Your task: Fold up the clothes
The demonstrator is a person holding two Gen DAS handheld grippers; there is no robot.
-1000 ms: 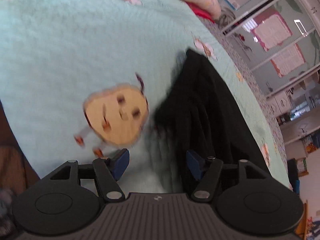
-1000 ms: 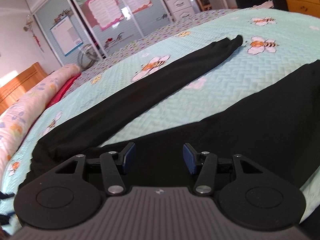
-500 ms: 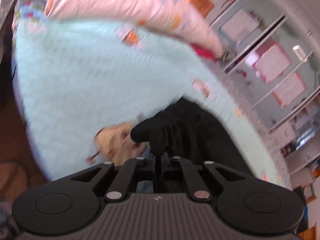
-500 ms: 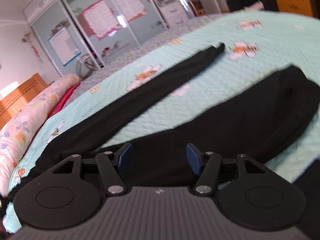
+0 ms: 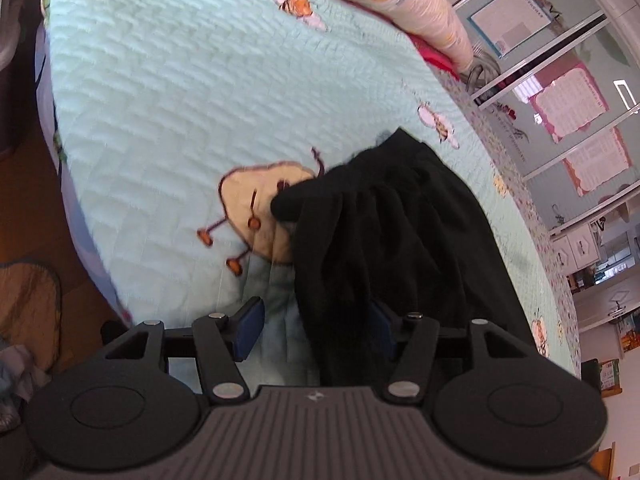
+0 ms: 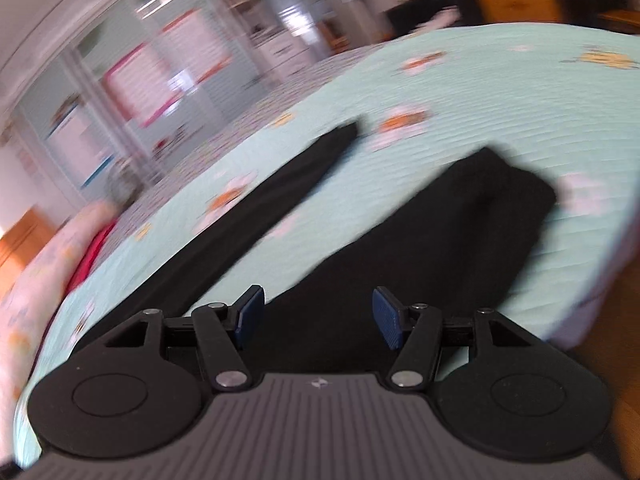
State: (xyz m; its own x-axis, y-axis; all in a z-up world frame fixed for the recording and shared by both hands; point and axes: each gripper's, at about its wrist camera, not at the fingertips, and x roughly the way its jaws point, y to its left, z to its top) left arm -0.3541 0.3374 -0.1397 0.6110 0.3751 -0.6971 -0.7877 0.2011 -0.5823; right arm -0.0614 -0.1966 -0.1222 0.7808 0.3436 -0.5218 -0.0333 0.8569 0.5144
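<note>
The left gripper (image 5: 316,328) is reopening wide, just releasing the bunched black trousers (image 5: 392,232) draped between; the right gripper (image 6: 318,320) is sweeping over them, open and empty, suggesting regrasping.

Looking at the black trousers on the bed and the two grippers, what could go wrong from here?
1. The left gripper has just been opening; bunched black trousers lie between its pads unclamped, so the waistband fold may slump.
2. The right gripper is open above the trouser leg in a blurred view; closing now could miss or wrinkle the fabric.
</note>
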